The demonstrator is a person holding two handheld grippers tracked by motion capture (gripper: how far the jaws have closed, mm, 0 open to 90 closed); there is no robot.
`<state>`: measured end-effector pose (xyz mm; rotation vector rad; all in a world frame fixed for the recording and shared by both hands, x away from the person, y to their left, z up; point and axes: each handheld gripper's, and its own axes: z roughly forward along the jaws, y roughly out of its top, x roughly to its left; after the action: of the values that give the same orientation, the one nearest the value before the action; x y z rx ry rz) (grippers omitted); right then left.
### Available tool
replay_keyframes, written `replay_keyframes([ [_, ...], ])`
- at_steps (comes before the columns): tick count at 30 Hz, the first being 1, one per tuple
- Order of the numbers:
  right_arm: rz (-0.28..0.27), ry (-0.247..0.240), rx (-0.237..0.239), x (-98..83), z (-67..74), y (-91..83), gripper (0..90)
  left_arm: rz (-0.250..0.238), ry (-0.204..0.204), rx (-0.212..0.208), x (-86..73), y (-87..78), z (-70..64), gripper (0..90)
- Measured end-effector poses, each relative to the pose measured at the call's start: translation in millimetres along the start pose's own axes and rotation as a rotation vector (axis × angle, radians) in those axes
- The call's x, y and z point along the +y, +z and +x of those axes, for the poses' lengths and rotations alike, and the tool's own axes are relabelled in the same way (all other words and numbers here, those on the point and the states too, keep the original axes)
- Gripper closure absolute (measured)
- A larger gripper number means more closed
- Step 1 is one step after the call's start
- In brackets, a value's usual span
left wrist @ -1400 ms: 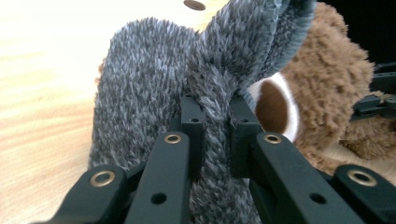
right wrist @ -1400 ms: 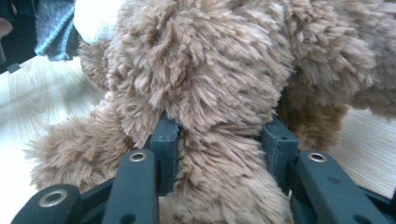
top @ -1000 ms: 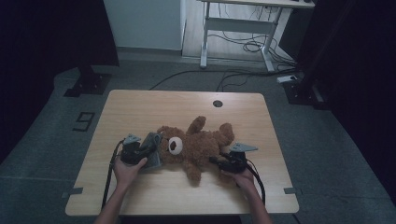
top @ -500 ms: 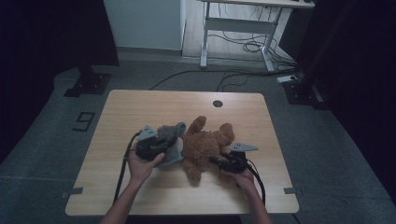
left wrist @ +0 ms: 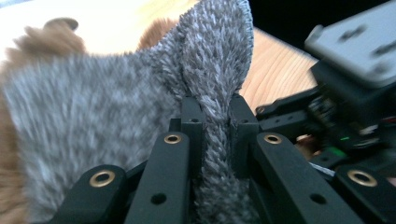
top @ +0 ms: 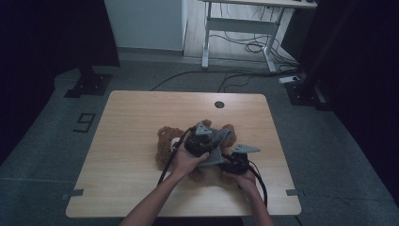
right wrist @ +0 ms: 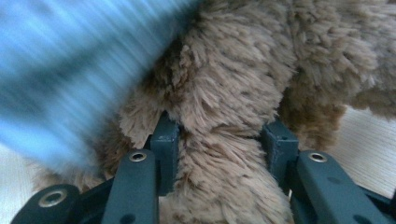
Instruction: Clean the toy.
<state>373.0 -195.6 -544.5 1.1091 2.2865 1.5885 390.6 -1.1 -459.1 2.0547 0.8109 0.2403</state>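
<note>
A pale wooden desk [top: 131,141] with a round cable hole [top: 219,104] stands on grey floor in a dim room; a white-framed table [top: 240,28] and loose cables lie behind it. The brown teddy bear [top: 165,143] lies right of the desk's centre, largely covered by hands and grey fleece cloth [top: 217,141]. The left gripper [left wrist: 215,121] is pinched tight on a fold of that cloth, over the bear. The right gripper [right wrist: 224,135] clamps a plush limb; which limb, I cannot tell. Blur smears the cloth in the right gripper view.
</note>
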Motion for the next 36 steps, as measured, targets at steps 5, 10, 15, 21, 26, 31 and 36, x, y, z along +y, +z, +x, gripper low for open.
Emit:
replay_keyframes([
  [5,0.009,0.013,0.000,-0.2,-0.9,0.1,57.6,-0.031,-0.030,-0.012,-7.7,-4.0,7.7,79.8],
  [10,0.007,0.008,0.001,-0.2,-0.9,0.3,57.6,-0.031,-0.008,0.039,-11.9,-17.2,12.6,79.8],
  [15,0.009,0.017,0.005,-0.3,-1.7,0.1,57.7,-0.021,0.026,0.129,-20.4,-37.9,22.6,79.7],
  [21,0.014,0.015,0.006,-0.3,-1.0,-0.2,57.0,-0.040,-0.028,0.140,-35.6,-65.8,48.3,79.6],
  [26,0.024,0.009,0.002,-0.5,1.4,0.3,55.3,-0.060,-0.037,0.136,-42.2,-76.5,52.6,79.4],
  [31,0.033,0.017,0.013,-0.9,0.4,0.0,55.6,-0.090,-0.027,0.159,-43.7,-89.1,52.7,79.3],
  [36,0.033,0.019,0.016,-0.9,-0.1,0.0,55.8,-0.127,-0.054,0.193,-45.7,-109.6,65.2,79.4],
])
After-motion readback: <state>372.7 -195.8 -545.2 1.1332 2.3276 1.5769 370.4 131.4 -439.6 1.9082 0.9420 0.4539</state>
